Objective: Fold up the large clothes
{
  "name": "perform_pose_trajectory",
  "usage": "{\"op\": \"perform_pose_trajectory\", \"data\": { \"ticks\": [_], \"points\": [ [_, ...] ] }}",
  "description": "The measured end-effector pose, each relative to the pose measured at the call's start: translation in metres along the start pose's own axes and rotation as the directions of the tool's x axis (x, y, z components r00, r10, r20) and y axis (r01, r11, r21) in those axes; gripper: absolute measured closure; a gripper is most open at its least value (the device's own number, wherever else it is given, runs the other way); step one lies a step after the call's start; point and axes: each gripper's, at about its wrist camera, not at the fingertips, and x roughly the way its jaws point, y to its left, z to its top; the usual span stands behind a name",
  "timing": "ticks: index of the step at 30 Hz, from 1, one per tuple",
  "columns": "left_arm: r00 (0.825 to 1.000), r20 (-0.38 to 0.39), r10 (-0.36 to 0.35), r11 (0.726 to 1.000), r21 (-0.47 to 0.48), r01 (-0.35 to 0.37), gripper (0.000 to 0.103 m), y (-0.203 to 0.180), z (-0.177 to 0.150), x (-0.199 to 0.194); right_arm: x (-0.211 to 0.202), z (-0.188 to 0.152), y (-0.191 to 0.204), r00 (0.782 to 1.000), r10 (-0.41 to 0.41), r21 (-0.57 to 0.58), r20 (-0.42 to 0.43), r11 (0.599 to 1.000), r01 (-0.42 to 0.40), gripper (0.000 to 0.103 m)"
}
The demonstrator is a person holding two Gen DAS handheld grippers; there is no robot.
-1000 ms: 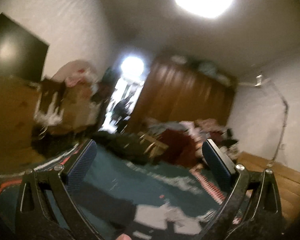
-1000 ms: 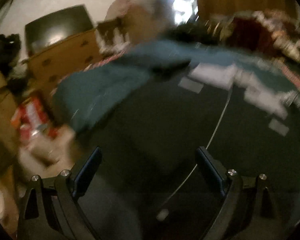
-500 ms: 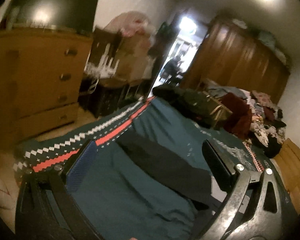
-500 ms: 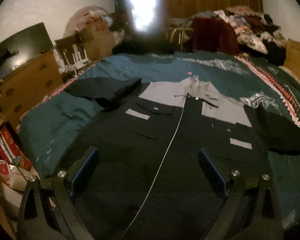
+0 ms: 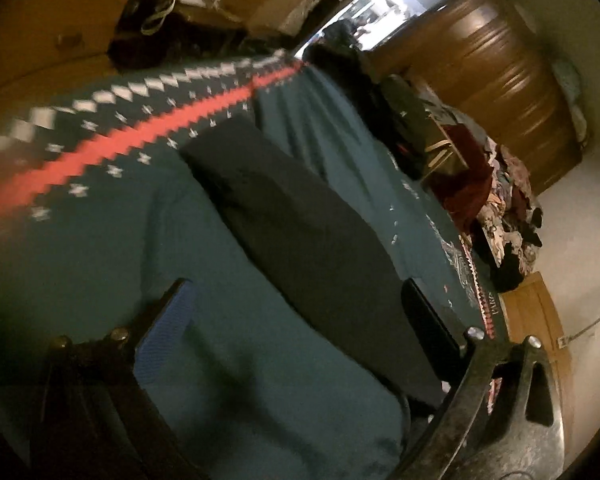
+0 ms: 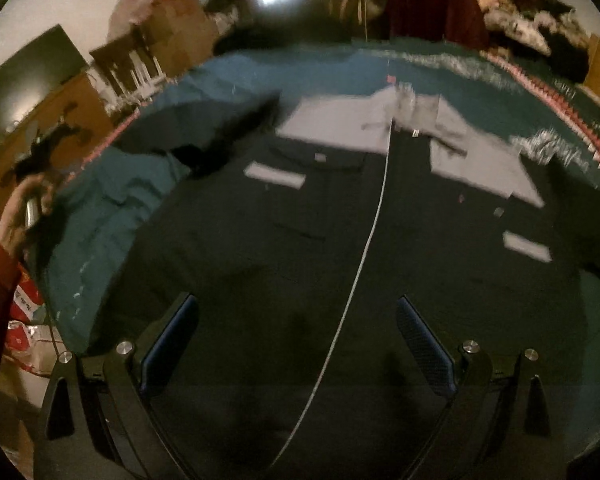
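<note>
A large black jacket [image 6: 340, 248] with grey shoulder panels and a white zip line lies spread flat on a teal bedspread [image 6: 112, 216]. My right gripper [image 6: 298, 320] hovers open over its lower hem, nothing between its blue pads. The jacket's left sleeve [image 5: 300, 240] stretches out across the teal cover in the left wrist view. My left gripper [image 5: 300, 308] is open just above the near end of that sleeve, tilted, holding nothing. At the left edge of the right wrist view a hand [image 6: 24, 208] with a red sleeve holds the other tool.
The bedspread has a red and white patterned border [image 5: 120, 136]. A heap of clothes [image 5: 500, 184] lies at the bed's far end by a wooden wardrobe [image 5: 508, 80]. A wooden dresser [image 6: 40, 128] with a dark screen stands left of the bed. Bags [image 6: 28, 320] sit on the floor.
The left gripper has swung down from the room toward the bed and closed in on the sleeve. The right gripper has moved slightly nearer over the jacket's hem. Both stay open.
</note>
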Motion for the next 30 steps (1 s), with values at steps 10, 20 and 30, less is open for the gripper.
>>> {"op": "perform_pose_trajectory", "data": {
  "ticks": [10,20,30],
  "points": [
    [0.995,0.019,0.099,0.989,-0.109,-0.097,0.015,0.028,0.014,0.04,0.031,0.007,-0.01,1.0,-0.002,0.02,-0.019,1.0,0.003,0.004],
    [0.989,0.089,0.114,0.993,-0.005,-0.114,0.097,-0.002,0.028,0.049,0.039,0.006,-0.032,1.0,0.01,0.066,-0.023,0.998,-0.009,0.018],
    [0.922,-0.061,-0.381,0.805,0.469,0.364,0.096,-0.314,-0.117,0.026,0.024,0.017,-0.102,0.997,0.065,0.186,0.052,0.98,-0.074,0.045]
  ]
}}
